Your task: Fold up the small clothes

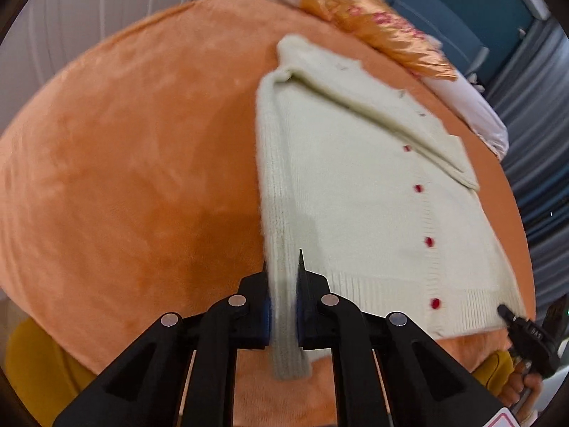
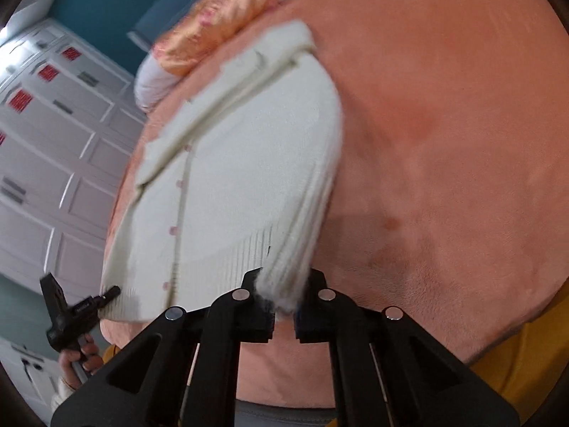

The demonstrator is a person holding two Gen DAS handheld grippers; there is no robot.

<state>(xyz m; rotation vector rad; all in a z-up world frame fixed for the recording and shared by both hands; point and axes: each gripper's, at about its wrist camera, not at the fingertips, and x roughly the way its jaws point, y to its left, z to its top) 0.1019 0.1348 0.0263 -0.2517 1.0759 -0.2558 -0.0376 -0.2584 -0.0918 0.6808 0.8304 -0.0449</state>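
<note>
A cream knitted cardigan (image 1: 355, 185) with red buttons lies on an orange plush blanket (image 1: 135, 163). My left gripper (image 1: 283, 277) is shut on the cuff of its sleeve, which hangs down between the fingers. The other gripper (image 1: 505, 311) shows at the hem's right corner. In the right wrist view the cardigan (image 2: 242, 178) lies the same way, and my right gripper (image 2: 283, 277) is shut on its ribbed hem corner. The left gripper (image 2: 113, 290) shows there at the hem's left corner. One sleeve is folded across the chest.
An orange satin pillow (image 1: 373, 25) and a white pillow (image 1: 473, 103) lie at the bed's far end. White panelled cupboards (image 2: 53, 135) stand left of the bed in the right wrist view. Yellow fabric (image 2: 526, 363) shows below the bed's near edge.
</note>
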